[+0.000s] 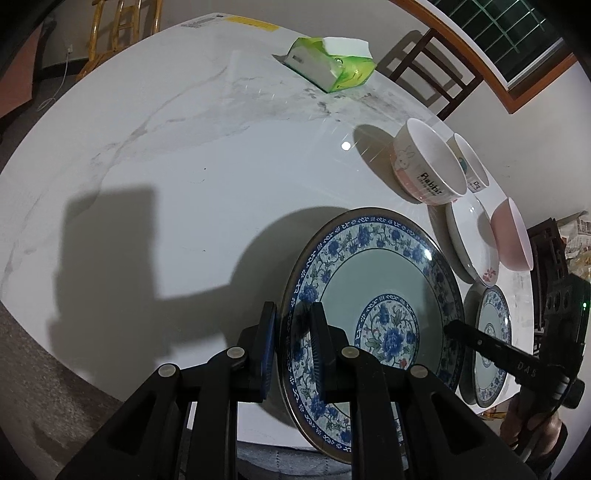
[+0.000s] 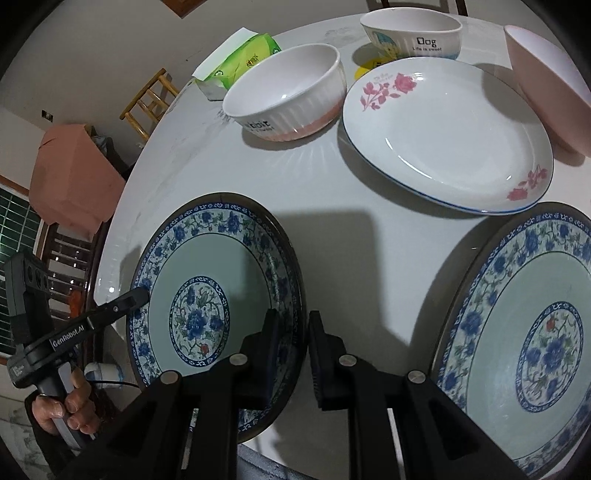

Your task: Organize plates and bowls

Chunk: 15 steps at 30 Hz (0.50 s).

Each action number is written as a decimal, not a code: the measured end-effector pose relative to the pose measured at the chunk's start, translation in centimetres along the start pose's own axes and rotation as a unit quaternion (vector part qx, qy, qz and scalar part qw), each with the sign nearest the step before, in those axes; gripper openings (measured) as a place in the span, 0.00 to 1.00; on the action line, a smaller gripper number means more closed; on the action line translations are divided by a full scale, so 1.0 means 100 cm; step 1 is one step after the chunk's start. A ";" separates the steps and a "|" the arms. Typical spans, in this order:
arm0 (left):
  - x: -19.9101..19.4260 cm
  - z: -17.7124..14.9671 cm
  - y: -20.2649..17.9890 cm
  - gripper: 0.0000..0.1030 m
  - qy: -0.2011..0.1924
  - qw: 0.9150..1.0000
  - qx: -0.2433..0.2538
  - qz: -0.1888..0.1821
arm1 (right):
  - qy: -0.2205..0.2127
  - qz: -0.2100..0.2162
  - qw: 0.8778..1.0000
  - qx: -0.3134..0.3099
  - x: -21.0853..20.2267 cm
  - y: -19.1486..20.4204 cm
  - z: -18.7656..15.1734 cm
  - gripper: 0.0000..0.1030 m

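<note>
- Nearest the left wrist camera, the left tool (image 1: 293, 339) pinches the near rim of a blue-flowered plate (image 1: 373, 273), one finger under the rim and one on its inner face.
- From the right wrist camera, the right tool (image 2: 293, 347) straddles the opposite rim of that same plate (image 2: 214, 291); its fingers sit on either side of the edge, but whether they press it I cannot tell.
- The plate is tilted in the left view, its face turned toward 3 o'clock and its rim running from 12 down to 6.
- Only the right view shows the whole second blue-flowered plate (image 2: 524, 332), lying flat on the counter (image 2: 369, 229) at 4 o'clock; the left view catches just a sliver of it at 4 o'clock.
- Only the right view shows the hand (image 2: 62, 406) gripping the left tool's handle.
- The rose plate (image 2: 447, 136) lies flat at 1 o'clock, with the rabbit bowl (image 2: 284, 92), dog bowl (image 2: 410, 33) and pink bowl (image 2: 543, 81) behind it.
- A green tissue pack (image 1: 328, 62) sits at 12 o'clock in the left view, well apart from the dishes.
</note>
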<state>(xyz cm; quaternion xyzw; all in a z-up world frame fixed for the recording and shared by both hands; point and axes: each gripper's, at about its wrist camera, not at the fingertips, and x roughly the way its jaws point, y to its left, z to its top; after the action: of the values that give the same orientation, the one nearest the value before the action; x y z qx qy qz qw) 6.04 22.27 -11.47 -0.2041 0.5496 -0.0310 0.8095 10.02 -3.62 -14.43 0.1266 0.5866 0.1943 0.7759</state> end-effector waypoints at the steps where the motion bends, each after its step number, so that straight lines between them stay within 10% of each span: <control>1: 0.002 0.001 0.001 0.14 -0.001 1.000 0.000 0.000 | -0.001 -0.001 1.000 0.002 0.001 -0.001 -0.002 0.15; 15: 0.020 0.011 0.005 0.15 -0.010 1.000 0.012 0.005 | -0.014 -0.007 1.000 0.005 0.014 0.003 0.001 0.15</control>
<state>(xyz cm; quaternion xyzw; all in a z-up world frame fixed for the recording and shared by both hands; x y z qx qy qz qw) 7.71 22.51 -13.05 -0.1919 0.5418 -0.0320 0.8177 10.44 -2.76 -15.46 0.1289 0.5775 0.1839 0.7849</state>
